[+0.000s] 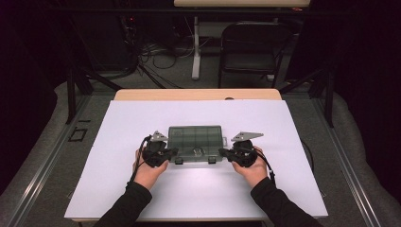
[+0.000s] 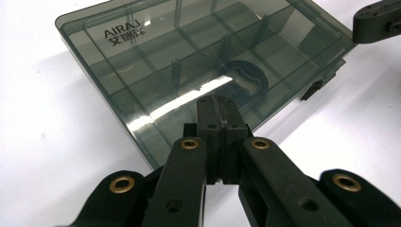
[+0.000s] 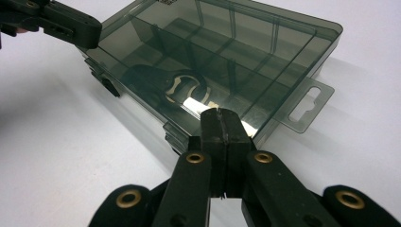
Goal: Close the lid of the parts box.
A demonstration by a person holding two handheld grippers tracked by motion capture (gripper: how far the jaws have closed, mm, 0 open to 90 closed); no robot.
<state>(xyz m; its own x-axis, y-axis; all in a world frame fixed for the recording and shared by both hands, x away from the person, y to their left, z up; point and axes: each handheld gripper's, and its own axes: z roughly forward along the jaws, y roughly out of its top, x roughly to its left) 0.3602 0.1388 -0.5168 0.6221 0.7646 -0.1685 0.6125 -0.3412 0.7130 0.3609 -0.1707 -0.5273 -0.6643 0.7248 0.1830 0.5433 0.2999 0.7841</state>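
- Smoky compartment box (image 1: 195, 143) lay lid-closed mid-tabletop (image 1: 118, 189), long axis left-right.
- Left tongs (image 1: 174, 152) and right tongs (image 1: 222, 152) flanked its near edge, both closed, gripping nothing.
- 2 latches (image 1: 178, 161) on near edge sat between tips, equally near each.

The high view looks forward and down from above the near edge of the surface (image 1: 142, 189), taking in all of it with the floor and a chair (image 1: 250, 47) at the top of the frame. Each gripper view sits low and close, looking along its own fingers from opposite ends. All three share the box (image 1: 195, 142) (image 2: 189, 61) (image 3: 227, 52) at centre.
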